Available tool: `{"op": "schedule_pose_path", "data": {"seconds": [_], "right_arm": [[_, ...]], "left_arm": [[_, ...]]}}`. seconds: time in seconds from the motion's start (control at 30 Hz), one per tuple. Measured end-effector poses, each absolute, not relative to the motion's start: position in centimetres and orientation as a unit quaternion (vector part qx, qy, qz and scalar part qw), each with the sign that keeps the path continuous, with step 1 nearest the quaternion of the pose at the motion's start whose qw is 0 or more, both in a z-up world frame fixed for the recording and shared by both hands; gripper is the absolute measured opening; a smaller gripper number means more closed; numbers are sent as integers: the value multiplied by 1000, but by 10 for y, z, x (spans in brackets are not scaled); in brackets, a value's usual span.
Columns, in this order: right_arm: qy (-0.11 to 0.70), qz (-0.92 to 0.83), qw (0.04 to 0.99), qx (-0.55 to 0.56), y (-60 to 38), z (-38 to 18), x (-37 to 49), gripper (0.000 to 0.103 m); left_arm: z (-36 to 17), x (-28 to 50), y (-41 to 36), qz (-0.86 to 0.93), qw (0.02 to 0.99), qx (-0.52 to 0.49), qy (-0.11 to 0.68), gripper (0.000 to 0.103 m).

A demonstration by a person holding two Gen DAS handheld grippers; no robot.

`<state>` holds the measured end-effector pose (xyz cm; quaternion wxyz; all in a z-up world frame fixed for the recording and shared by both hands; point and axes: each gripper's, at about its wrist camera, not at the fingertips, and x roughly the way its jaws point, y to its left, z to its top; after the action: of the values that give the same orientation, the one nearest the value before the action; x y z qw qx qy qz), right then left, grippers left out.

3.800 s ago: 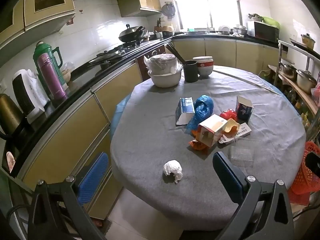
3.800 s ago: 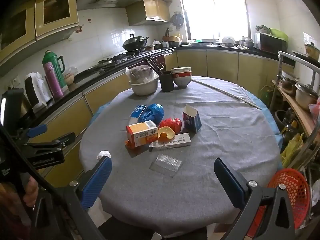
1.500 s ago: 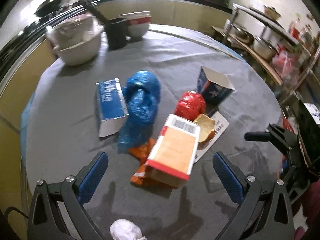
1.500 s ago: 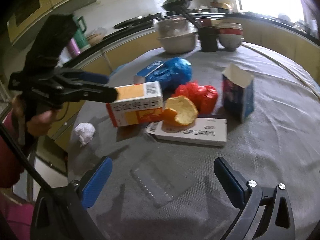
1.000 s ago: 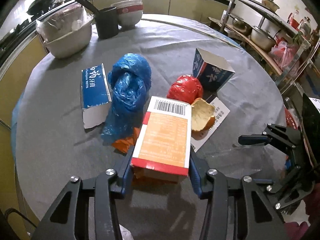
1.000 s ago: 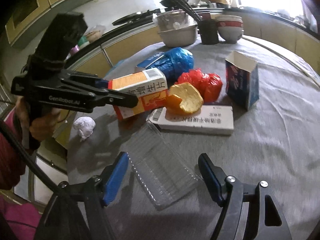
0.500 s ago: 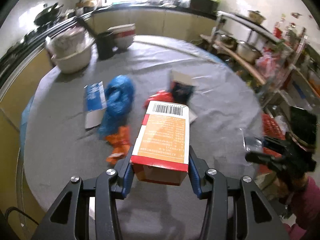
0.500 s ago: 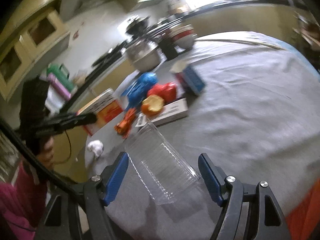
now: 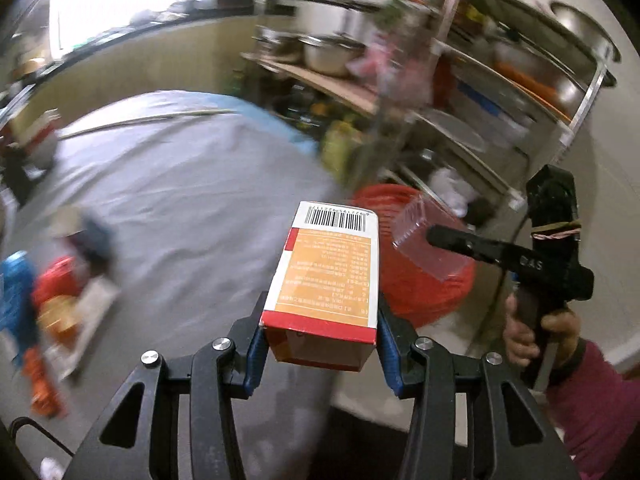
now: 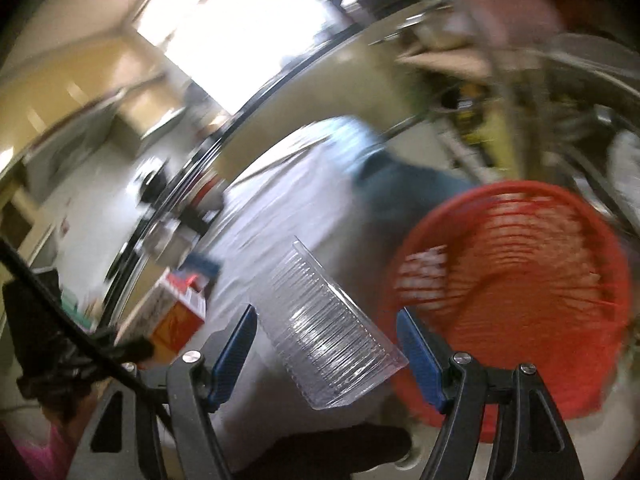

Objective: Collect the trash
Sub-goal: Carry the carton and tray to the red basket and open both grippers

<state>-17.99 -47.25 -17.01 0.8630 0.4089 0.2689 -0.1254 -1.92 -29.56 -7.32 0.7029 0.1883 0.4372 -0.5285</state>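
Note:
My left gripper (image 9: 320, 344) is shut on an orange and white carton (image 9: 326, 276) and holds it in the air past the table's right edge, near a red mesh basket (image 9: 424, 280). My right gripper (image 10: 326, 344) is shut on a clear ribbed plastic tray (image 10: 324, 332), held just left of the red basket (image 10: 520, 280). In the left wrist view the right gripper (image 9: 436, 238) holds the clear tray (image 9: 420, 236) over the basket. The carton also shows in the right wrist view (image 10: 176, 312).
The round table with grey cloth (image 9: 168, 184) holds more trash at the left: a red bag (image 9: 56, 284), a blue bag (image 9: 14, 300) and an orange wrapper (image 9: 40, 376). A metal shelf rack with pots (image 9: 460, 92) stands behind the basket. Both views are motion-blurred.
Both grippers have swung right, away from the pile on the table, carrying the carton and the clear tray to the red basket beside the table.

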Motion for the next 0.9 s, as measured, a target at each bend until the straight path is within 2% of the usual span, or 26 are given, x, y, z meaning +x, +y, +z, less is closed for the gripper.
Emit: {"op": "schedule_pose_path", "data": {"seconds": [0.37,0.43,0.47,0.7,0.9], "right_arm": [[234,-207,812,493,-538,-204,-244,78],[225,-208,807,505,-541,-208,-251,78],[221,-211,806,508,-542,-209,-252,80],[208,-223,813,495,-540,-201,-260,82],[209,-176,848,454,-509,-168,-227,82]], "left_arm": [[-116,-67,-425,-565,641,231,465,51],[-121,-71,-435,-566,635,233,470,61],[-122,-71,-438,-567,631,239,473,70],[-109,-64,-405,-549,658,241,457,70],[-88,-46,-316,-493,717,237,432,70]]}}
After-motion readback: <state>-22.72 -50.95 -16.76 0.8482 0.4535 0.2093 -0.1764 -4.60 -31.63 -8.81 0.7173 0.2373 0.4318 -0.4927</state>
